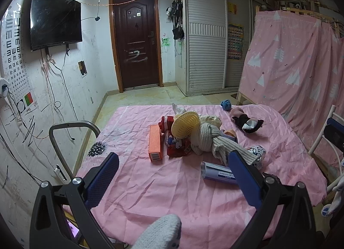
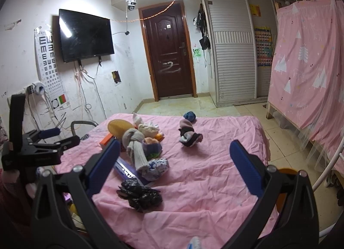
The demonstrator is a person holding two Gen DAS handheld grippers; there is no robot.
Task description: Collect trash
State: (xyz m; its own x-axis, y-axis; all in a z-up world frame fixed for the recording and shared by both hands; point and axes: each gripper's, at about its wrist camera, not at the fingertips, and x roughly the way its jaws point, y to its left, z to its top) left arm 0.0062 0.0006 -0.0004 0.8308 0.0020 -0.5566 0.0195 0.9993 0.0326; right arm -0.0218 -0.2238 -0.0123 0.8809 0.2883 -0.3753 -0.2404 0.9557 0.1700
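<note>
One black bag (image 2: 139, 195); two tongs (image 1: 172, 175) (image 2: 175, 168) empty.

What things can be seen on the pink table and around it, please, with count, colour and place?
orange box: 1, orange, left of the pile
fan: 1, yellow, top of the pile
knit cloth: 1, cream, pile centre
red packet: 1, red, beside the orange box
purple box: 1, purple, near edge of the pile
black bag: 1, black, crumpled, nearest
socks bundle: 1, pink and black, right of the pile
blue ball: 1, blue, far edge
table: 1, pink cloth
television: 1, black, wall
door: 1, brown, far
left gripper: open
right gripper: open
</note>
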